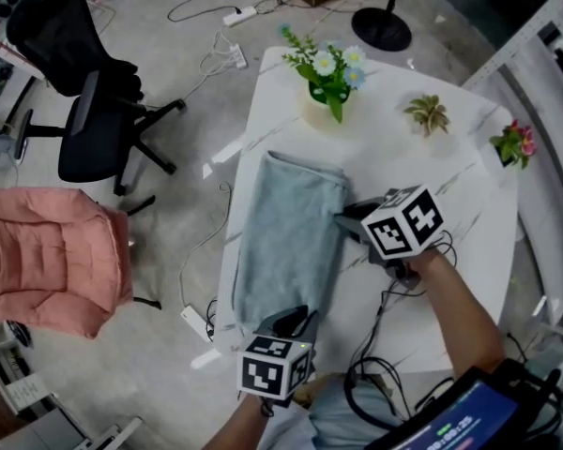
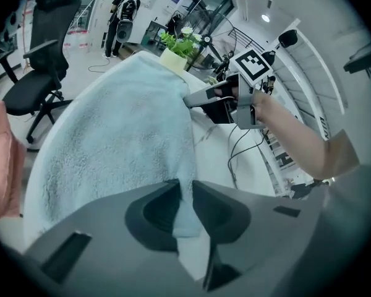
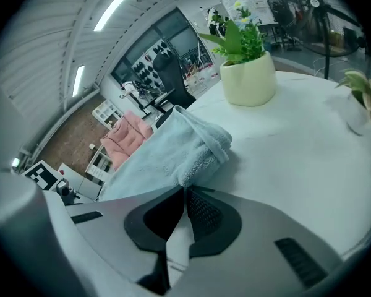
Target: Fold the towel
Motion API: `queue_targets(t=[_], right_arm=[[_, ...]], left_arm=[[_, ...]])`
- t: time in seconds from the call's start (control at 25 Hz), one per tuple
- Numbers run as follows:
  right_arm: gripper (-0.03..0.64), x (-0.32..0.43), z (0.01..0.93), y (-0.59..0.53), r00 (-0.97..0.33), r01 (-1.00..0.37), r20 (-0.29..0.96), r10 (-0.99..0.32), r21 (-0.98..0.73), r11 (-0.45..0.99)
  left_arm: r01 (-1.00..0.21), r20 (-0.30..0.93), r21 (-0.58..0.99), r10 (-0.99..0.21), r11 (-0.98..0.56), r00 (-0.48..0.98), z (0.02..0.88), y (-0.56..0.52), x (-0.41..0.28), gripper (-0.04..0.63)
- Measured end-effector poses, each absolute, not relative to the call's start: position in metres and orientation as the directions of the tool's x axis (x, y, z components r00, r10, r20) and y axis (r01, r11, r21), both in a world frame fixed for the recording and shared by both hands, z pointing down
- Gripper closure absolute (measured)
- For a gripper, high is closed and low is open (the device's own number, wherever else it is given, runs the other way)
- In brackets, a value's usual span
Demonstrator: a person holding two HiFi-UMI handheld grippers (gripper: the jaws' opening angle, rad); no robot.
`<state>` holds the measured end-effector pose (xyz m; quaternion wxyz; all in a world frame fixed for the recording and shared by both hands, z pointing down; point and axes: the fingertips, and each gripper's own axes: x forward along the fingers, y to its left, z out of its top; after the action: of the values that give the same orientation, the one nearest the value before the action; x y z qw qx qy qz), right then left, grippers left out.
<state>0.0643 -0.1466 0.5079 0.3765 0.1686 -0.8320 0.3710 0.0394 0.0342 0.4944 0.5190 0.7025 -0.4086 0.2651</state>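
Two-handed, lift the towel (image 1: pixel 291 242) edge evenly, with left hand-held gripper (image 2: pixel 184 189) and right hand-held gripper (image 3: pixel 184 193) both clamped on it.

Quick colour rundown: the towel (image 1: pixel 291 237) is a plain pale blue-grey, no print on it. The table (image 1: pixel 450 279) is white with faint grey marble veins. The left gripper (image 1: pixel 296 320) and right gripper (image 1: pixel 342 218) are grey with dark jaw pads, and each has a cube of black-and-white square markers. Upper middle there's a cream pot (image 1: pixel 315 109) with green leaves and white and blue flowers. Far right, pink blooms (image 1: pixel 518 142). Lower left is a salmon-pink quilted cushion (image 1: pixel 52 256), with a black office chair (image 1: pixel 84 111) above it. The floor (image 1: pixel 169 261) is mottled grey.
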Motion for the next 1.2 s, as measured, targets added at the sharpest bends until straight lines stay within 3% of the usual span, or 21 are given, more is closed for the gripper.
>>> queue_targets(t=[0.28,0.32,0.44,0.48,0.64,0.76,0.84,1.0,1.2], right_arm=[[0.572,0.097,0.510,-0.136,-0.631,-0.589,0.775,-0.024,-0.458,0.666],[0.553,0.099,0.510,-0.137,-0.626,-0.590,0.778,-0.040,-0.440,0.676],[0.411,0.104,0.497,-0.146,-0.621,-0.605,0.775,-0.114,-0.383,0.698],[0.403,0.106,0.488,-0.150,-0.623,-0.616,0.768,-0.149,-0.364,0.698],[0.405,0.123,0.451,-0.150,-0.612,-0.685,0.731,-0.302,-0.298,0.665],[0.445,0.123,0.425,-0.123,-0.635,-0.696,0.689,-0.349,-0.315,0.645],[0.494,0.103,0.414,-0.087,-0.683,-0.656,0.653,-0.328,-0.352,0.667],[0.506,0.040,0.429,0.010,-0.762,-0.525,0.613,-0.210,-0.394,0.755],[0.508,0.032,0.481,0.078,-0.655,-0.532,0.732,-0.187,-0.272,0.802]], left_arm=[[-0.807,0.764,0.565,-0.259,-0.173,0.591,0.489,0.047,0.083,0.523],[-0.800,0.755,0.571,-0.265,-0.185,0.600,0.484,0.046,0.084,0.522],[-0.770,0.704,0.596,-0.314,-0.226,0.637,0.457,0.038,0.068,0.522],[-0.769,0.690,0.595,-0.342,-0.234,0.638,0.446,0.035,0.055,0.522],[-0.790,0.674,0.567,-0.420,-0.234,0.608,0.431,0.027,-0.003,0.548],[-0.760,0.654,0.593,-0.391,-0.266,0.647,0.442,0.024,-0.011,0.555],[-0.742,0.658,0.589,-0.342,-0.321,0.671,0.455,0.025,-0.008,0.557],[-0.736,0.704,0.549,-0.255,-0.396,0.663,0.480,0.034,-0.019,0.557],[-0.709,0.714,0.546,-0.196,-0.446,0.673,0.495,0.037,-0.041,0.586]])
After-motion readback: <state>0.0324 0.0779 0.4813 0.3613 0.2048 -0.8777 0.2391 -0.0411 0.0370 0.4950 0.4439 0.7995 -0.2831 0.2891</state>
